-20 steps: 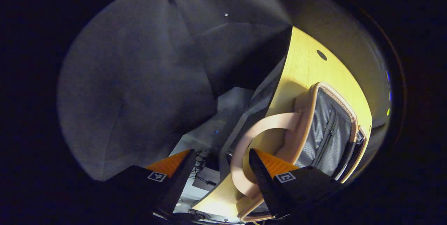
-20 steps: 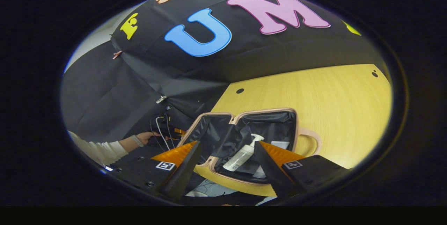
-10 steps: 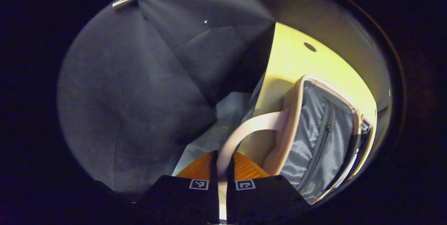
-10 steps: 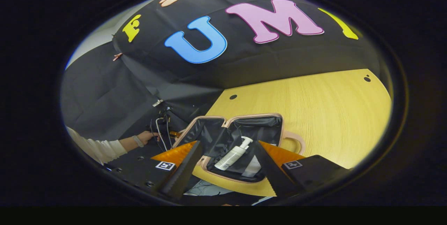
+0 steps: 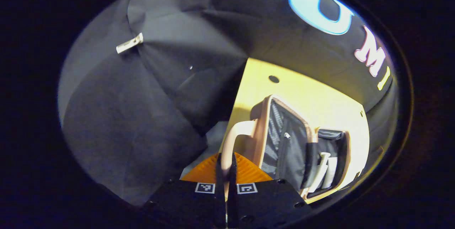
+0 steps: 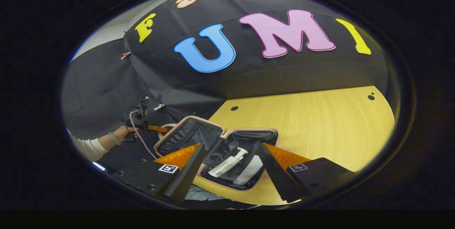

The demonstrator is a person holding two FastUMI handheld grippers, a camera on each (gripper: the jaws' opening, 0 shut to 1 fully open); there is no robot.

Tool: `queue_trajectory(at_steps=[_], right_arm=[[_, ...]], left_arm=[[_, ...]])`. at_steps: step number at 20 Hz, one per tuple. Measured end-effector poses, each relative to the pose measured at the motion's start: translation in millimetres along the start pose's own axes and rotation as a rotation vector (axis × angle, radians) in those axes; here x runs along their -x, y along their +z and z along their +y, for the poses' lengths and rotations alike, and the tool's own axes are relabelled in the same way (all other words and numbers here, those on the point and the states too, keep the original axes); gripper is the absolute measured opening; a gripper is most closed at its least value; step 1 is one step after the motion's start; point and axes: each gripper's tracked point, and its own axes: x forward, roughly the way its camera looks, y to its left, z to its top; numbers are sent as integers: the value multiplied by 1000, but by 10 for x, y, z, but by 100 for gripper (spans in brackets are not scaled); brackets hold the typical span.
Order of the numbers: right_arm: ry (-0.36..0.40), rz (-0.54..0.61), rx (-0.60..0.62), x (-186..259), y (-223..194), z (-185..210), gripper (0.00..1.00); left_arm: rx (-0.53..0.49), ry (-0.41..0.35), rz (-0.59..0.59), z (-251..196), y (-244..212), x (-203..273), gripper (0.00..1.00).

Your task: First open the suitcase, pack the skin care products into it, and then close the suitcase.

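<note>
Left gripper view: left gripper [image 5: 225, 172] jaws clamped on the suitcase handle [image 5: 231, 142], lid half raised. No label legible on the pump bottle [image 6: 227, 160] inside the suitcase [image 6: 185, 134] on the worktop [image 6: 320, 126]. Right gripper [image 6: 231, 172] jaws wide apart, empty, above it.

Pink suitcase [image 6: 217, 150] with dark lining on yellow wood-grain table [image 6: 312, 122].

No readable text stands on anything here. Small square black-and-white coded markers sit on the bodies of the left gripper [image 5: 225, 172] and the right gripper [image 6: 233, 166]; they carry patterns, not words or numbers.
</note>
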Motion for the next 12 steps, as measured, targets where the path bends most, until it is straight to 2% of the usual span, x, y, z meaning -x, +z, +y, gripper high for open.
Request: queue_trajectory(at_steps=[2,6,9,12], right_arm=[[-2,-26,3,53,89,-27,96],[-21,-66,40,197,197,-111,96],[-34,-99,61,342,241,-180,96],[-41,-121,71,458,212,-210,96]], left_arm=[[-36,-55,-61,-278,176,336,7],[-145,-238,-203,-1180,505,951,7],[-235,-351,-260,-1846,503,1244,7],[-274,-443,-255,-2449,363,1368,7]])
